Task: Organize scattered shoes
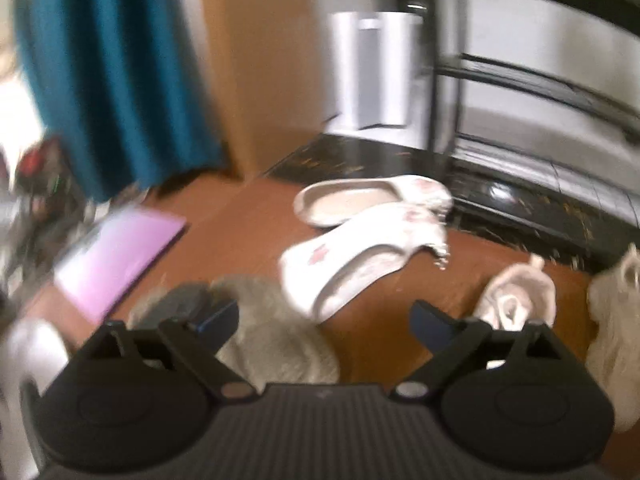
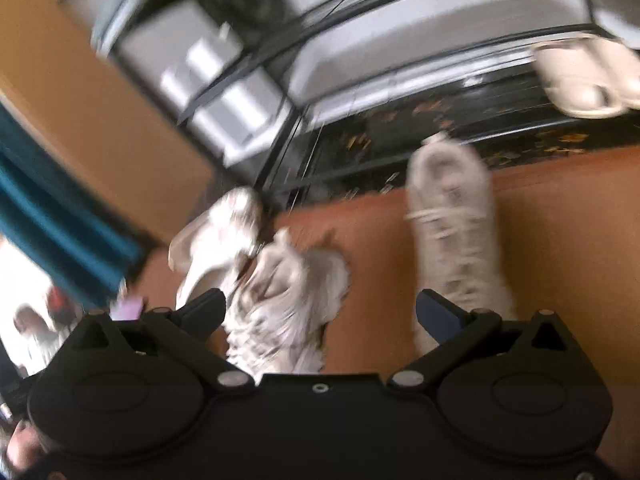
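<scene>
In the left wrist view my left gripper stands open above the wooden floor, with nothing between its fingers. A grey furry slipper lies under its left finger. Two white slippers with pink prints lie ahead, one behind the other. A pale sneaker sits by the right finger. My right gripper is open too. A pale laced sneaker lies below its jaws, close to the left finger, and the pads do not press on it. A second sneaker lies ahead on the right.
A black wire shoe rack stands at the back right and holds pale shoes on a low shelf. A teal curtain, a wooden panel, a white box and a pink folder border the floor.
</scene>
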The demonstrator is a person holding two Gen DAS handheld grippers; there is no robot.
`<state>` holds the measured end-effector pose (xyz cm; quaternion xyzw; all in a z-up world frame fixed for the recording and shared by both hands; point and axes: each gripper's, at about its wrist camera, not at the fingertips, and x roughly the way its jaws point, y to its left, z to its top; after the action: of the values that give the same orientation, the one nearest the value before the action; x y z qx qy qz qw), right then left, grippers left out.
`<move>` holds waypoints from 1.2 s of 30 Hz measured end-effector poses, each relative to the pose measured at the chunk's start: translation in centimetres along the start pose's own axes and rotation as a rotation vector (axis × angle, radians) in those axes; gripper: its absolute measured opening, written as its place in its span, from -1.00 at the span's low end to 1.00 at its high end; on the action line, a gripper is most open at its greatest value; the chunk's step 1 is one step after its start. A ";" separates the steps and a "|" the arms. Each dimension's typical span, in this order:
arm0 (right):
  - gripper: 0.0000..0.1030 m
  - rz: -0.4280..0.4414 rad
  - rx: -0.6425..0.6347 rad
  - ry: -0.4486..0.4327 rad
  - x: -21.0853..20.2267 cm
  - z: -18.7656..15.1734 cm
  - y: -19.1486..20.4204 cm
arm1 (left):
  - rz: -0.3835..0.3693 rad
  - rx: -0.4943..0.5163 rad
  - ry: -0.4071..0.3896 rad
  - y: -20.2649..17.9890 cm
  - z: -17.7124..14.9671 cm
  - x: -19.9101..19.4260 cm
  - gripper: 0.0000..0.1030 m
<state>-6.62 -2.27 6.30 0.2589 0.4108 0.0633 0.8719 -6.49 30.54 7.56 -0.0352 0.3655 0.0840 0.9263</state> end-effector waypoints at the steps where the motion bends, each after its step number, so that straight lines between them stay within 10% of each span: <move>1: 1.00 -0.007 0.000 0.034 1.0 0.4 1.1 | -0.014 -0.048 0.012 1.1 0.0 -0.3 0.95; 10: 1.00 -0.298 0.094 0.265 14.1 -0.7 7.5 | 0.036 -0.281 0.029 6.3 -2.5 -2.7 0.99; 21: 1.00 -0.335 0.010 0.267 19.4 -3.5 7.9 | 0.036 -0.345 0.123 6.8 -4.6 -0.1 0.99; 36: 0.68 -0.078 0.120 0.217 15.4 -2.4 5.9 | 0.068 -0.373 0.178 6.5 -5.6 0.3 0.99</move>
<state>2.23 8.76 -2.49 0.2859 0.5155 0.0324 0.8071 -11.20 36.27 3.21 -0.2010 0.4250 0.1780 0.8644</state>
